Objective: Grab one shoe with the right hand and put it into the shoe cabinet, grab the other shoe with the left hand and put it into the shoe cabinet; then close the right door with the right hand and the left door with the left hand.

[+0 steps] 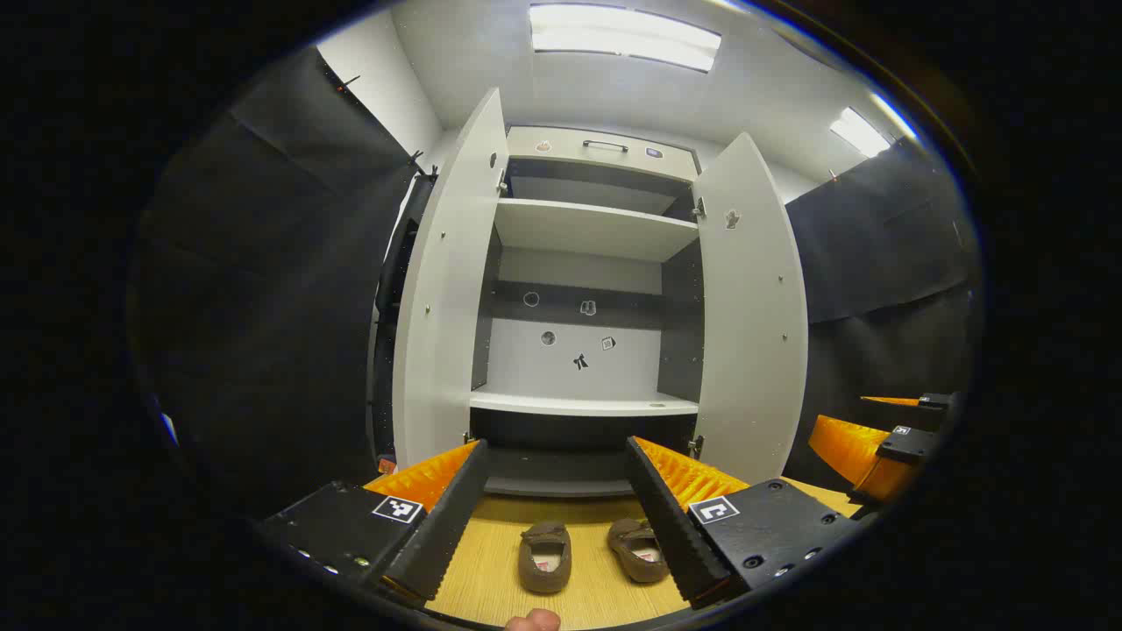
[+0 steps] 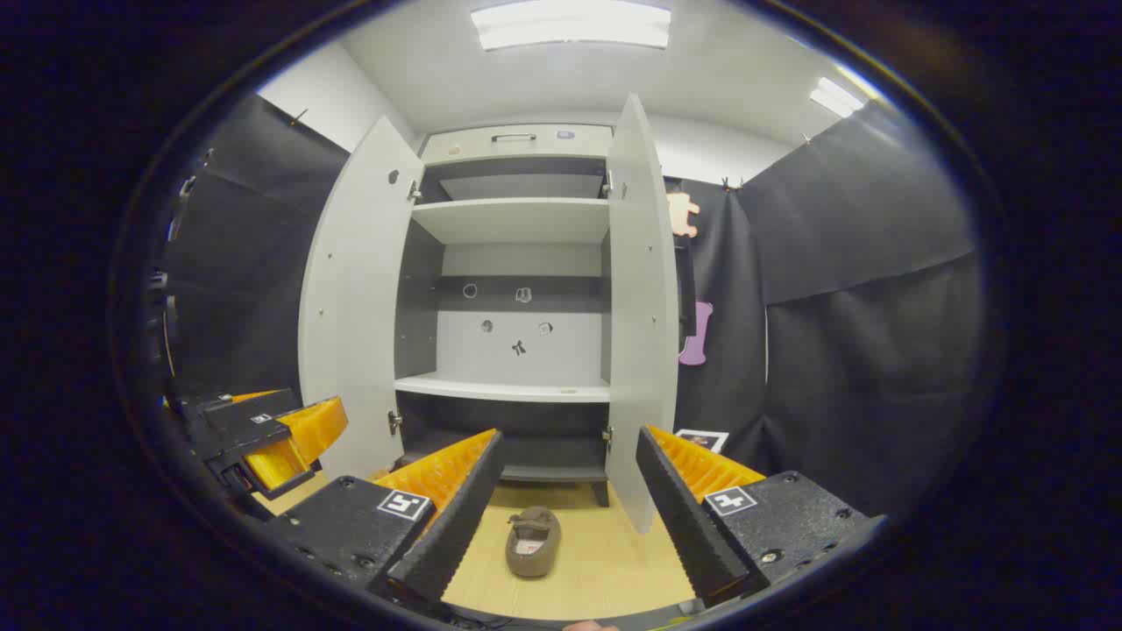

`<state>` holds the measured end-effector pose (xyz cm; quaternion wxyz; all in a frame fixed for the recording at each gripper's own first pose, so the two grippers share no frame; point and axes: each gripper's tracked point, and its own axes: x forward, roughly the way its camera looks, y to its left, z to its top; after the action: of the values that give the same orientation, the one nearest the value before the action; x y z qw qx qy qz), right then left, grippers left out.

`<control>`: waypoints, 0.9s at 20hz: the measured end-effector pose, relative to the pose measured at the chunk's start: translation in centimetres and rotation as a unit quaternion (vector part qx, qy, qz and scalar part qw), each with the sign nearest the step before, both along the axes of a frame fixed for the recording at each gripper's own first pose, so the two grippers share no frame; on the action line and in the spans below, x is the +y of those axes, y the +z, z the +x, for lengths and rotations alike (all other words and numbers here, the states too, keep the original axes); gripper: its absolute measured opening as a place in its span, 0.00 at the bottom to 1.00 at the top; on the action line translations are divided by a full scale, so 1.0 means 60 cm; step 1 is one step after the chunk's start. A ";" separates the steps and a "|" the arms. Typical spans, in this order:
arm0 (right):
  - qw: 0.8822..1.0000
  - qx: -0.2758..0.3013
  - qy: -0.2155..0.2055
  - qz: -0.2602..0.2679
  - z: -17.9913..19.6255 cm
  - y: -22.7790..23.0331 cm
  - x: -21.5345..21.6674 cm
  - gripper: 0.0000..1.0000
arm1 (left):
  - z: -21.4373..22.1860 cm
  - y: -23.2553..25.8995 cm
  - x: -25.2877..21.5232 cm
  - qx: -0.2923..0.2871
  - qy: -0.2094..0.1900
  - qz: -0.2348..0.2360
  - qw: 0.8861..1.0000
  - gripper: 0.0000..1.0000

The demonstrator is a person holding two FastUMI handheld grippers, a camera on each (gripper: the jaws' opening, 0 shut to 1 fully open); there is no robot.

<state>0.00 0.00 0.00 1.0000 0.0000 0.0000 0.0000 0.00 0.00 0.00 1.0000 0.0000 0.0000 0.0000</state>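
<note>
Two small brown shoes lie side by side on the wooden floor in front of the shoe cabinet (image 1: pixel 578 403); in the left gripper view the left shoe (image 1: pixel 544 556) and the right shoe (image 1: pixel 639 549) sit between my fingers. My left gripper (image 1: pixel 557 513) is open above them, holding nothing. In the right gripper view one brown shoe (image 2: pixel 532 542) lies between the fingers of my right gripper (image 2: pixel 565 508), which is open too. The cabinet (image 2: pixel 504 386) stands with both doors swung wide, left door (image 1: pixel 443 298) and right door (image 1: pixel 754 307). Its shelves are bare.
Black cloth walls close in on both sides. The right gripper (image 1: pixel 885 447) shows at the right edge of the left gripper view; the left gripper (image 2: pixel 263 434) shows at the left of the right gripper view. A fingertip (image 1: pixel 533 621) pokes in at the bottom.
</note>
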 end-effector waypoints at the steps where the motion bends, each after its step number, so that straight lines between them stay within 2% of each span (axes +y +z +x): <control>1: 1.000 -0.001 0.000 0.000 0.001 0.001 0.000 0.99 | 0.001 0.002 -0.002 -0.002 -0.001 0.000 1.000 0.99; 4: 1.000 -0.004 0.001 -0.001 0.001 0.003 -0.002 0.99 | -0.002 -0.005 -0.002 0.005 -0.001 0.003 1.000 0.94; 18: 1.000 -0.008 0.009 -0.004 0.000 0.009 0.003 0.99 | -0.002 -0.007 -0.005 0.008 0.000 -0.002 1.000 0.94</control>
<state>0.02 0.16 0.57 0.9999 -0.0043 -0.0084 0.0093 -0.10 -0.31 -0.43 1.0000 -0.0022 0.0082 0.0001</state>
